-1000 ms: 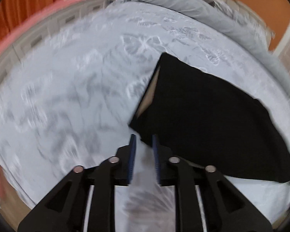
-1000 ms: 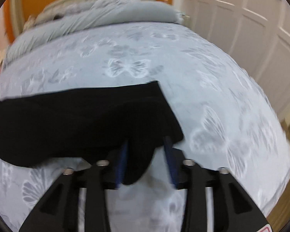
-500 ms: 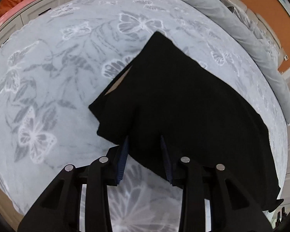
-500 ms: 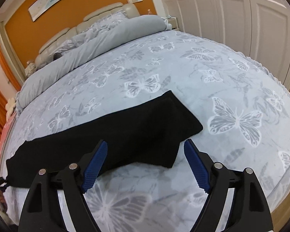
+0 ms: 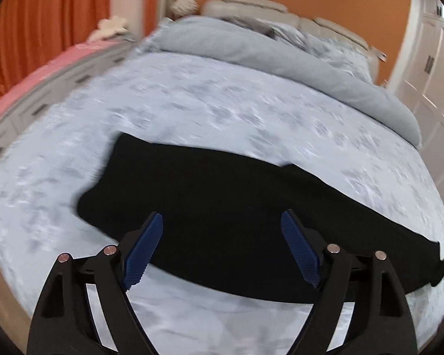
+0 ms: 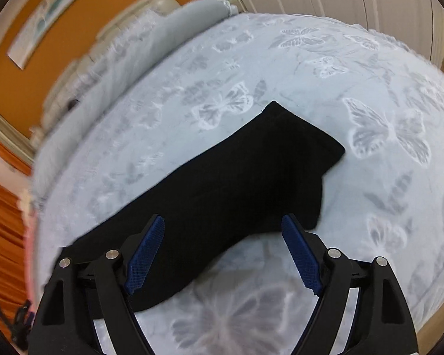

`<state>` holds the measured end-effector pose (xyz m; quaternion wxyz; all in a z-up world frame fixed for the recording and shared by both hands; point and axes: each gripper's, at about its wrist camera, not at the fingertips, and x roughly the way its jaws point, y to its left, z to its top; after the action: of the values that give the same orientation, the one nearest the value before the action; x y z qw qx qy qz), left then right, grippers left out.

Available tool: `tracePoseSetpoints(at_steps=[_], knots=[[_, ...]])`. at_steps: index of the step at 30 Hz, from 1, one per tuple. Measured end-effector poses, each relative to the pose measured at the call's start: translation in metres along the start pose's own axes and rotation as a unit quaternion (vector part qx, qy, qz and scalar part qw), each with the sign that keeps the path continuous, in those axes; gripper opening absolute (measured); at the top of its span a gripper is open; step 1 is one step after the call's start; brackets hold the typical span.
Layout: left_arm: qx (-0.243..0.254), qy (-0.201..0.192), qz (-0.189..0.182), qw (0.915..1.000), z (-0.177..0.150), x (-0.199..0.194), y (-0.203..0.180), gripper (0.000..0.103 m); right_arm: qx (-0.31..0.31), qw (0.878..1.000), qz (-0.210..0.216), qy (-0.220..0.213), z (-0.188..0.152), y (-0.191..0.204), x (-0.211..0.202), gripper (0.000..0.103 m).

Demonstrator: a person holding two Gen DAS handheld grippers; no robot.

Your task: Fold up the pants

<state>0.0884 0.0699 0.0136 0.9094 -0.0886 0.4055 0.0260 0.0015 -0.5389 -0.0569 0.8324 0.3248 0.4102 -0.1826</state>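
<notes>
Bed (image 5: 251, 112) fills both views. Black pants (image 5: 222, 207) lie flat across its middle as a long strip; soft, light, floppy, so prob. best pinched at corners/ends. Left tongs (image 5: 222, 242) opening, nothing between; right tongs (image 6: 223, 245) apart, empty, above the pants' end, frame center.

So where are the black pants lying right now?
The black pants lie flat on the butterfly-print bedspread, stretched across the near part of the bed in both wrist views, well short of the rolled grey duvet at the headboard end.
</notes>
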Motion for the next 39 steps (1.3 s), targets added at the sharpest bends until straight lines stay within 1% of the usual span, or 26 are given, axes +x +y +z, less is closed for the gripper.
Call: tracePoseSetpoints(at_steps=[1,2,3,4,5,7,9,10,11,12,15,16,17,18,20,22,24,25,26,27,29,31,33,34,36,39], knots=[[-0.002,0.007,-0.006,1.0,-0.002,0.009,-0.008,0.08,-0.001,1.0,-0.017,0.004,0.006,0.003,0.014,0.068],[-0.004,0.014,-0.014,0.9998,-0.006,0.016,-0.014,0.08,0.001,1.0,-0.028,0.008,0.01,0.001,0.025,0.019],[-0.003,0.018,-0.018,0.9997,-0.011,0.025,-0.017,0.08,0.005,0.999,-0.042,0.012,0.013,-0.001,0.036,0.006],[0.003,0.016,-0.018,0.9997,-0.016,0.027,-0.018,0.08,0.013,0.999,-0.048,0.013,0.015,-0.004,0.042,0.004],[0.01,0.012,-0.012,0.9998,-0.02,0.028,-0.018,0.08,0.024,0.999,-0.021,-0.006,0.017,-0.004,0.039,0.004],[0.022,-0.003,0.004,0.9998,-0.023,0.026,-0.013,0.08,0.004,0.997,0.033,-0.063,0.023,0.008,0.006,0.004],[0.02,-0.016,0.004,0.9996,-0.021,0.021,-0.003,0.08,-0.031,0.981,0.124,-0.148,0.029,0.021,-0.051,0.004],[0.017,-0.021,0.006,0.9996,-0.019,0.02,0.002,0.08,-0.041,0.975,0.135,-0.17,0.03,0.021,-0.065,0.004],[0.009,-0.024,0.007,0.9996,-0.017,0.02,0.007,0.08,-0.05,0.974,0.125,-0.18,0.03,0.016,-0.07,0.004],[0.006,-0.023,0.007,0.9997,-0.016,0.021,0.009,0.08,-0.047,0.978,0.11,-0.171,0.03,0.006,-0.062,0.004],[-0.006,-0.016,0.004,0.9998,-0.014,0.025,0.014,0.08,0.015,0.997,0.045,-0.054,0.026,-0.049,0.017,0.004],[-0.006,-0.016,0.005,0.9998,-0.015,0.025,0.014,0.08,0.024,0.999,0.017,-0.014,0.021,-0.061,0.039,0.005],[-0.003,-0.017,0.009,0.9998,-0.015,0.025,0.013,0.08,0.022,1.0,0.006,0.011,0.014,-0.068,0.053,0.005],[0.001,-0.019,0.013,0.9997,-0.015,0.026,0.012,0.08,0.013,1.0,0.01,-0.006,0.012,-0.067,0.048,0.009],[0.003,-0.021,0.023,0.9995,-0.014,0.027,0.013,0.082,-0.008,1.0,-0.008,-0.024,0.013,-0.056,0.03,0.032],[-0.001,-0.022,0.031,0.9993,-0.012,0.028,0.015,0.084,-0.012,0.998,-0.005,-0.057,0.01,-0.05,0.013,0.048],[-0.009,-0.022,0.044,0.9987,-0.008,0.03,0.02,0.084,-0.018,0.995,-0.034,-0.091,0.004,-0.041,-0.004,0.048],[-0.014,-0.021,0.054,0.9982,-0.006,0.03,0.024,0.084,-0.036,0.991,-0.05,-0.122,-0.003,-0.027,-0.02,0.049],[-0.019,-0.021,0.064,0.9976,-0.004,0.03,0.027,0.084,-0.057,0.987,-0.05,-0.14,-0.004,-0.011,-0.026,0.049],[-0.025,-0.021,0.079,0.9963,-0.002,0.03,0.034,0.084,-0.096,0.983,-0.035,-0.152,-0.01,0.015,-0.036,0.049],[-0.038,-0.025,0.102,0.9937,0.002,0.028,0.048,0.084,-0.17,0.975,0.025,-0.143,-0.019,0.072,-0.042,0.049],[-0.052,-0.028,0.116,0.9915,0.006,0.026,0.06,0.084,-0.24,0.962,0.077,-0.105,-0.043,0.134,-0.031,0.049],[-0.065,-0.032,0.119,0.9903,0.009,0.023,0.072,0.084,-0.319,0.937,0.14,-0.022,-0.079,0.218,0.002,0.049],[-0.069,-0.034,0.119,0.9899,0.011,0.022,0.078,0.084,-0.342,0.926,0.16,0.007,-0.094,0.252,0.018,0.049],[-0.069,-0.036,0.122,0.9895,0.012,0.02,0.086,0.084,-0.38,0.907,0.178,0.042,-0.117,0.315,0.052,0.049],[-0.062,-0.04,0.119,0.9901,0.012,0.017,0.101,0.088,-0.407,0.896,0.162,0.073,-0.135,0.385,0.1,0.05]])
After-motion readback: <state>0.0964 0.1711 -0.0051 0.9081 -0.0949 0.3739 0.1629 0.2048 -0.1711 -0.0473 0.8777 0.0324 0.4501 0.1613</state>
